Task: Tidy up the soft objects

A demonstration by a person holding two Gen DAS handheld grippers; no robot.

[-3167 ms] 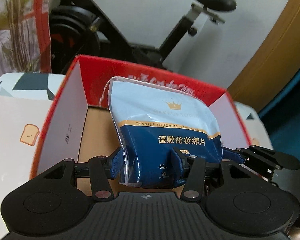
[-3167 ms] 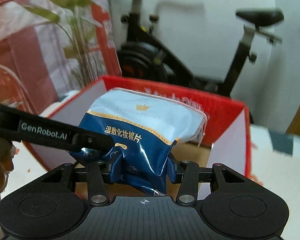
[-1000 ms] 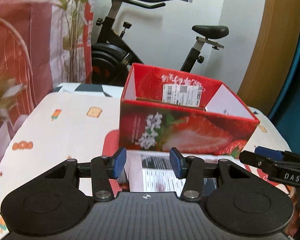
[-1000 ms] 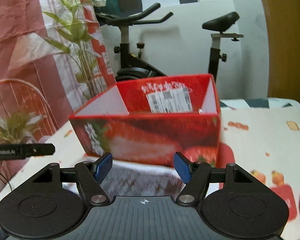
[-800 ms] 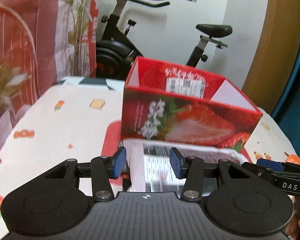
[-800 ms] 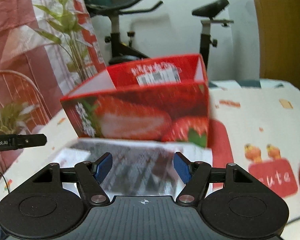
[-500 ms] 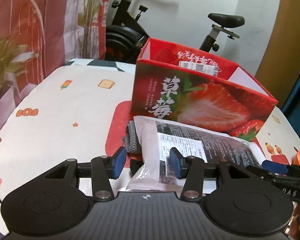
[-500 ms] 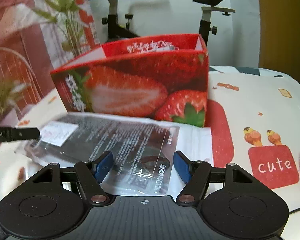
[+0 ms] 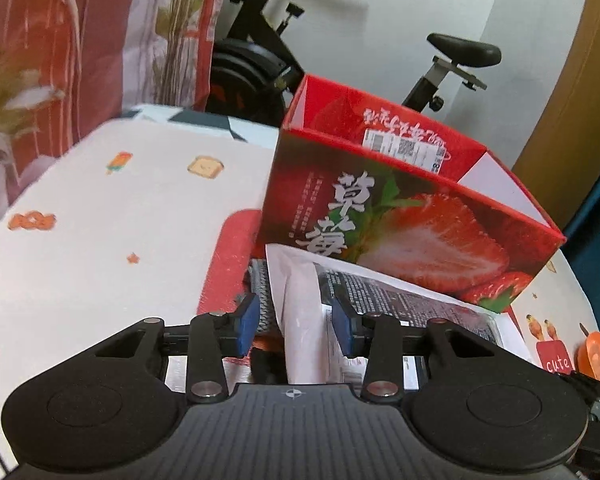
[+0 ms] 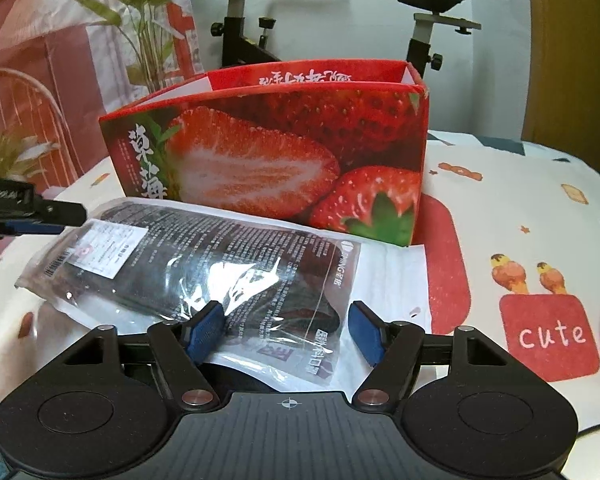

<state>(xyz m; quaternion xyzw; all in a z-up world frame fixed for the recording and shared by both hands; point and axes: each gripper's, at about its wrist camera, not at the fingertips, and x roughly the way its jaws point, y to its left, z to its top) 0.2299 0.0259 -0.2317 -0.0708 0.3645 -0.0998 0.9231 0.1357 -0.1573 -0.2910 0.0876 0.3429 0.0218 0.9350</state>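
Left gripper [image 9: 295, 322]: blue pads apart, straddling the pale left end of the plastic packet, low over the counter; neither pad is seen pressing the plastic.
Right gripper [image 10: 286, 330]: blue pads spread wide over the near right part of the packet; the left pad lies against the glossy film, the right pad is clear of it.
Plastic packet [image 10: 204, 268]: a clear, shiny bag with a dark folded item inside, dense printed text and a white barcode label near its left end. It lies flat on the counter just in front of the strawberry box, its long side along the box's front wall.
Strawberry box [image 10: 284, 160]: a red open-topped carton printed with a cut strawberry and white Chinese characters, standing upright toward the middle of the counter; a shipping label shows on the inside of its far wall. Its contents cannot be made out.
Grey knit item [image 9: 260, 292]: a ribbed grey edge showing beside the packet's left end, partly under it.
Counter [image 10: 520, 208]: covered by a white cloth with small cartoon prints and a red patch reading "cute" near the right edge.
Orange object [image 9: 598, 356]: at the right edge of the counter, only partly in view.
Background: an exercise bike [image 10: 260, 32] and a leafy plant [image 10: 140, 20] behind the far edge.
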